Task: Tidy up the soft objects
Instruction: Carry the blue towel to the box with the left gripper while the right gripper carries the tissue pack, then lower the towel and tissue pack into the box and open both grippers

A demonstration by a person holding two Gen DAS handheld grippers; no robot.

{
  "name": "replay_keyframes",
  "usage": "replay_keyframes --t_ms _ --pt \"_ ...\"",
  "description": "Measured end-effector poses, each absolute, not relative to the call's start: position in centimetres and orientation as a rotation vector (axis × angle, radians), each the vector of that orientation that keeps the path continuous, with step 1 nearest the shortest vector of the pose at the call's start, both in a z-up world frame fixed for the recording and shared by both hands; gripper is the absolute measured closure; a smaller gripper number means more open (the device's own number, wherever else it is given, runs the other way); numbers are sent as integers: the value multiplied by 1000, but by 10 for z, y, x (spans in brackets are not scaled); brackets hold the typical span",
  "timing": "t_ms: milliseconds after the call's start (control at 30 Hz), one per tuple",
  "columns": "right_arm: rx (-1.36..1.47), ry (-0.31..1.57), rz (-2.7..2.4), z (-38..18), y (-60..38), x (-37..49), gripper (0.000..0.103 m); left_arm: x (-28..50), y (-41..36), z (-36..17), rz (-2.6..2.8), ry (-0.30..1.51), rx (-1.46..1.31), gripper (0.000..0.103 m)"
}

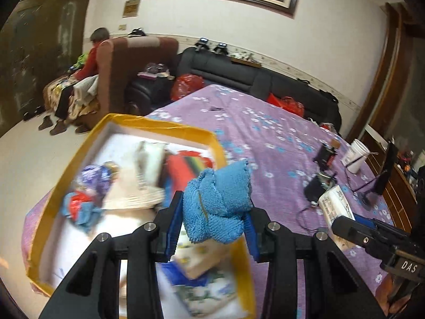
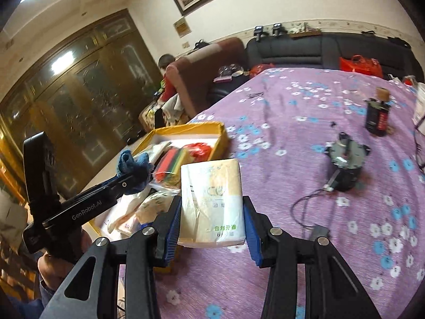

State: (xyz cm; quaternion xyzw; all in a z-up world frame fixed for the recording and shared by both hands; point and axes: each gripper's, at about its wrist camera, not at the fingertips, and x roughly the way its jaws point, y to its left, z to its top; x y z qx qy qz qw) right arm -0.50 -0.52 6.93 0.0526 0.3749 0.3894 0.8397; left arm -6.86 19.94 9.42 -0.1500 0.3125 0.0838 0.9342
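Left gripper (image 1: 215,228): a bunched blue terry cloth (image 1: 219,202) is gripped between its blue-padded fingers (image 1: 174,226) and is carried above the near right corner of the box.
Right gripper (image 2: 211,223): its fingers (image 2: 172,226) are closed on a soft plastic-wrapped pack of tissues with green print (image 2: 211,204), which is held upright above the bed, just right of the box.
Box: a shallow white cardboard box with yellow taped rim (image 1: 66,159) is seen lying on the bed near its left edge; its rim stands between the held cloth and the box floor.
Box contents: a rainbow-striped red folded cloth (image 1: 186,167), a blue-and-red crumpled bundle (image 1: 79,207), pale bags and flower-printed packs are seen inside, blurred; a bare white patch of floor is left along the near left side.
Bed: a purple sheet with white and blue flowers (image 2: 292,122) is spread over it; wide open sheet lies right of and beyond the box.
Bed edge: the floor drops away just left of the box.
Things on the open sheet: a black round device with a trailing cable (image 2: 345,164), a dark bottle with a cork-coloured cap (image 2: 378,117) and a white paper cup (image 1: 356,155) lie well apart from the box, to the right.
Beyond the bed: a black sofa (image 1: 252,77) with red plastic bags (image 1: 186,86), and a brown armchair (image 1: 132,63) beside which a seated person (image 1: 90,61) is seen.
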Motion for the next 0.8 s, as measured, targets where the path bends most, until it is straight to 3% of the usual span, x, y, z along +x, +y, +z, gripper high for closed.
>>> replay_keyframes --t_ms 400,800 --pt "49 879 936 56 97 10 55 -92 255 71 258 658 -382 63" --pt "-32 921 932 32 158 26 55 -97 251 61 330 654 -281 63"
